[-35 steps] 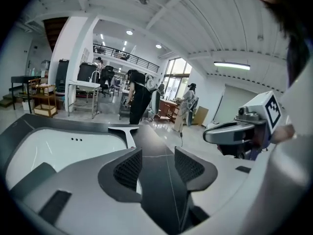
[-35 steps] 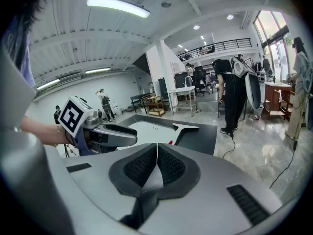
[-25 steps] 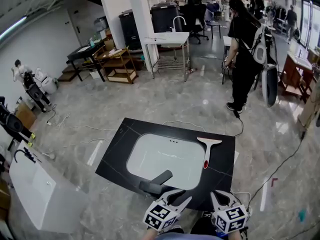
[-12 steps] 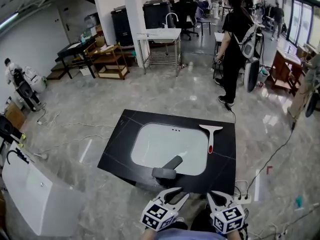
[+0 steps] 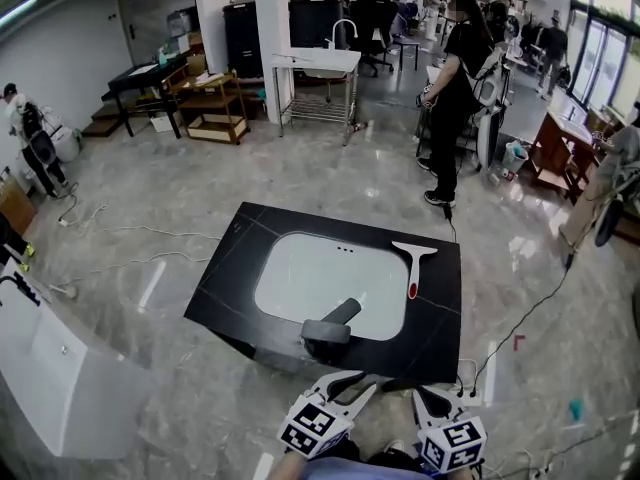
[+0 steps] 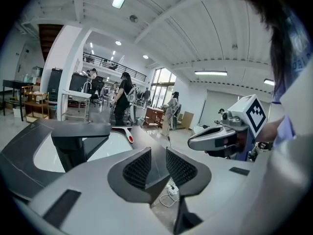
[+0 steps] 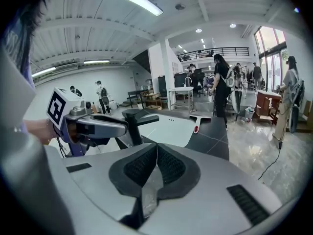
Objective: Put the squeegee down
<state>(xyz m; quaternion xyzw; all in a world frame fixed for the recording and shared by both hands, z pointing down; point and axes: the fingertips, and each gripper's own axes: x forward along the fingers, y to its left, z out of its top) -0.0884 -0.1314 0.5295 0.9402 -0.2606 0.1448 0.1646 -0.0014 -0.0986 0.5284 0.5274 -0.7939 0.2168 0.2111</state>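
**A:** Is any writing showing?

**B:** Only the black-and-white square patterns on the grippers' cubes are coming through. Everything else printed is too small to read.

**A:** Where is the squeegee lying?

**B:** The white T-shaped squeegee with the red-tipped handle is lying flat on the black stone countertop slab. It is sitting just right of the white rectangular sink basin, with its blade toward the far edge and its handle pointing back at the wearer. It is resting well apart from both tools.

**A:** What is sitting in the basin?

**B:** The black faucet is standing at the near rim, and its spout is reaching out over the white bowl.

**A:** Any other holders?

**B:** A wooden shelf cart is standing far back on the left. The things on its shelves are showing too small to name.

**A:** And the tools?

**B:** The left gripper is hovering near the wearer with a narrow gap between its jaws. They have just been closing, with nothing between them. The right gripper is hovering beside it, clenched, with its pads meeting on nothing.

**A:** Anyone else around?

**B:** A person in black is standing beyond the slab.
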